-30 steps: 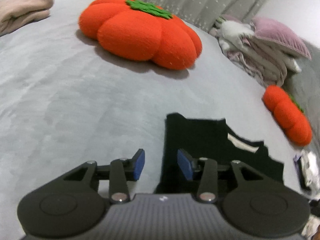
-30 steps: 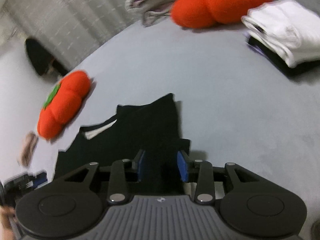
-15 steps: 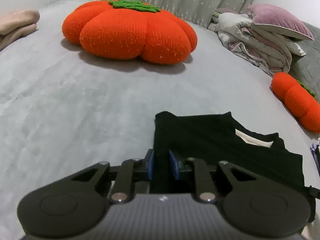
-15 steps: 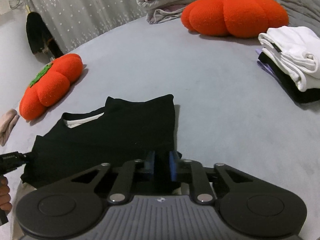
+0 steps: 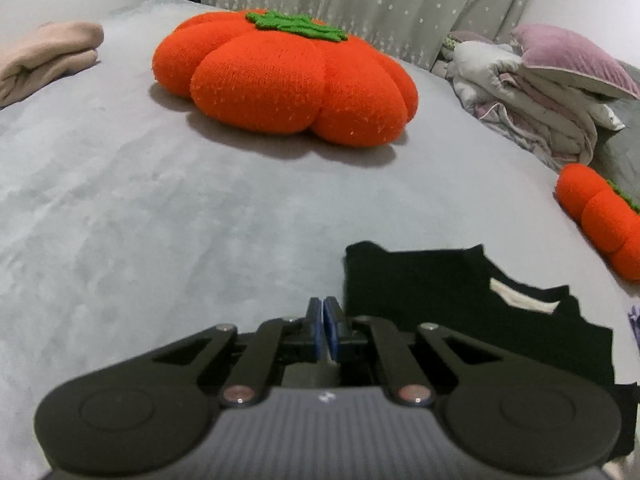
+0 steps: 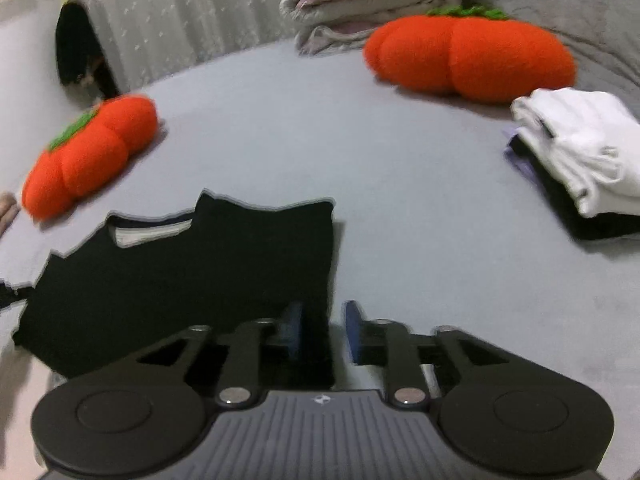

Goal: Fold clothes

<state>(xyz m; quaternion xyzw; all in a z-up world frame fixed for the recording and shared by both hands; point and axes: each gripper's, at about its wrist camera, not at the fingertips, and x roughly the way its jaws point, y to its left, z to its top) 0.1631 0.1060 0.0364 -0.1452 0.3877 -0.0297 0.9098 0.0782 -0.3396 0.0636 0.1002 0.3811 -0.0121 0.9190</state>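
A folded black garment with a white neck label lies flat on the grey bed. In the left wrist view my left gripper is shut, its blue pads pressed together with nothing showing between them, just left of the garment's left edge. In the right wrist view the same garment spreads to the left. My right gripper is open and low over the garment's near right corner, with the cloth's right edge lying between the two fingers.
A large orange pumpkin cushion sits ahead of the left gripper, a smaller one at the right. Piled bedding and a folded pink cloth lie at the back. A stack of folded clothes lies right of the right gripper.
Both grippers shut on the garment's near edge half a second ago. Now the left one, still shut, sits left of the cloth, and the right one has opened.
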